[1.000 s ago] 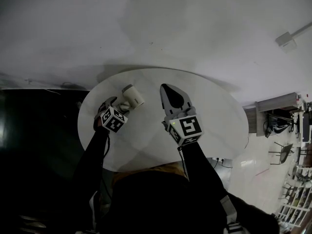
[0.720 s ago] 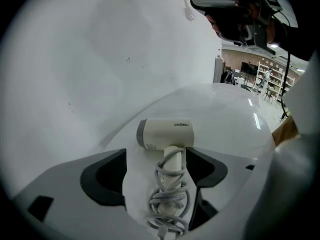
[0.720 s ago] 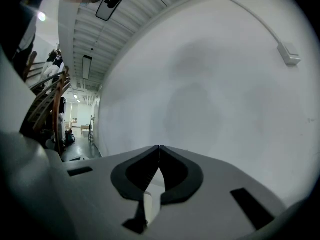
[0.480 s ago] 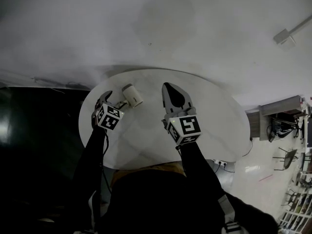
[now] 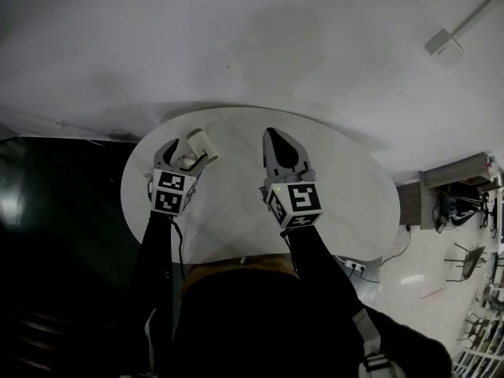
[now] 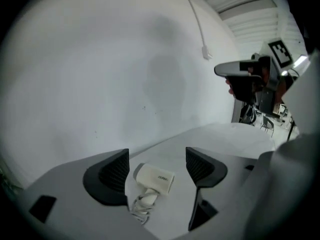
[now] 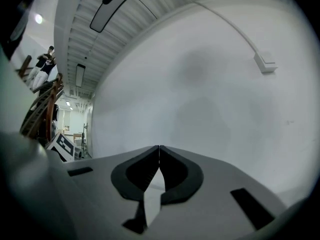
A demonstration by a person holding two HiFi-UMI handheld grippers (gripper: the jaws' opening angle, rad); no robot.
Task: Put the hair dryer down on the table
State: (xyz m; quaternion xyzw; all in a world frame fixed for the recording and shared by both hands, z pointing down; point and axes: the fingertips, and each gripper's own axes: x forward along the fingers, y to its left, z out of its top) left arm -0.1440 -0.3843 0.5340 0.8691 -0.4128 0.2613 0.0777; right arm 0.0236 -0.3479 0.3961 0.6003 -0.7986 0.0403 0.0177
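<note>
In the head view the hair dryer (image 5: 201,142) lies on the round white table (image 5: 346,187) near its far left edge, by the plain wall (image 5: 260,46), with the left gripper (image 5: 187,154) just behind it. The left gripper view shows those jaws wide apart with the dryer clear between them and its cord (image 6: 141,206) seemingly bunched alongside, so the placing looks done. In its own view the right gripper (image 7: 159,154) is pinched together on nothing, idle.

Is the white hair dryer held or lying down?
Lying down: the white hair dryer rests on the round white table, between the left gripper's open fingers.
</note>
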